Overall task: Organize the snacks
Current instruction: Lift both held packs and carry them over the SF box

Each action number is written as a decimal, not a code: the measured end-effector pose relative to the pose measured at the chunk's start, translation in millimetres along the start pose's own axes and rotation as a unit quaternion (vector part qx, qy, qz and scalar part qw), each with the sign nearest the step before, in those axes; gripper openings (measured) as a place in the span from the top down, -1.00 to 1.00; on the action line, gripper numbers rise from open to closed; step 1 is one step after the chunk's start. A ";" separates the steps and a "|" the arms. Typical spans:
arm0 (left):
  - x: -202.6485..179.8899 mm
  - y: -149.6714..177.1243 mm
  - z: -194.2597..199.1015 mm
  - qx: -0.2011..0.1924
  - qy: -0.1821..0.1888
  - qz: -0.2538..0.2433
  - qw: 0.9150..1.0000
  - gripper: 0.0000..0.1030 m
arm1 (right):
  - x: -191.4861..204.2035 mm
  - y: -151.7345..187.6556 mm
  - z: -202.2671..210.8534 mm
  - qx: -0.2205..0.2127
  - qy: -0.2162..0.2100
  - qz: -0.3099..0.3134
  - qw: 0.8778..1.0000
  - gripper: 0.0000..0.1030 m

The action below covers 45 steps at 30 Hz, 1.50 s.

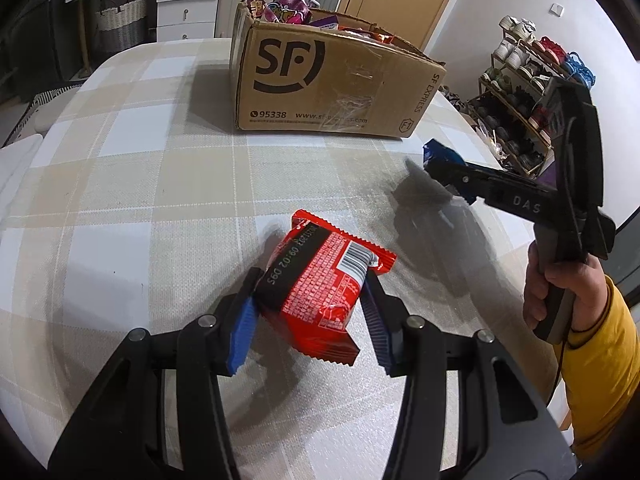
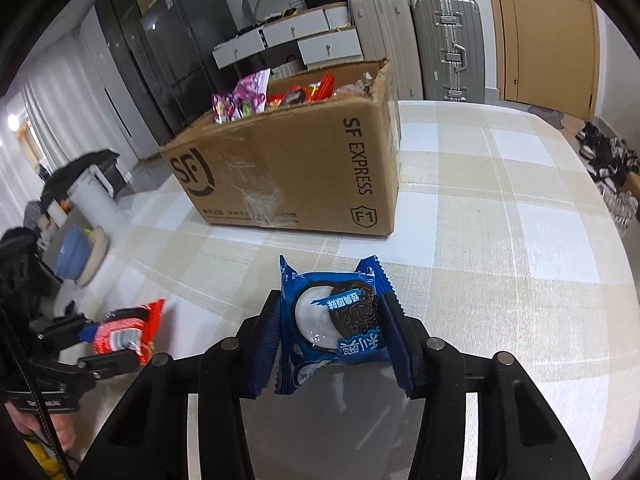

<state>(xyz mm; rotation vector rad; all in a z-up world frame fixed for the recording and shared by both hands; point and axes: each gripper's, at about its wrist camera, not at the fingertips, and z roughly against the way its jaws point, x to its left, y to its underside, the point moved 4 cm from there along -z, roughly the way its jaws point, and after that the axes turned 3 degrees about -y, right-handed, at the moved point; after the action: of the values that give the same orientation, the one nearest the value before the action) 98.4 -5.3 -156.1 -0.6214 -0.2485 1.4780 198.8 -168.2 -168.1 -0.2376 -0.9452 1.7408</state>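
Note:
My left gripper is shut on a red snack packet with a barcode, held just above the checked tablecloth. My right gripper is shut on a blue cookie packet, both pads pressing its sides. In the left wrist view the right gripper shows at the right, held by a hand in a yellow sleeve, with the blue packet at its tip. The right wrist view shows the red packet at lower left. A brown cardboard box full of snacks stands farther back on the table.
The table has a beige and white checked cloth with bare cloth around both packets. A shoe rack stands past its right edge. Suitcases, white drawers and a door lie behind the box.

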 end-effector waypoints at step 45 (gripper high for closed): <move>-22.5 61.1 222.0 -0.156 0.006 -0.010 0.988 0.13 | 137.4 71.2 180.1 -0.129 -0.132 -0.017 0.983 0.06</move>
<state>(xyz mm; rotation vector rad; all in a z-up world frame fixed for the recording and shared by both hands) -71.1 23.5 -1.4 -0.8761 -0.4812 1.4270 -10.2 -140.3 -58.7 -0.1587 -1.3641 1.6426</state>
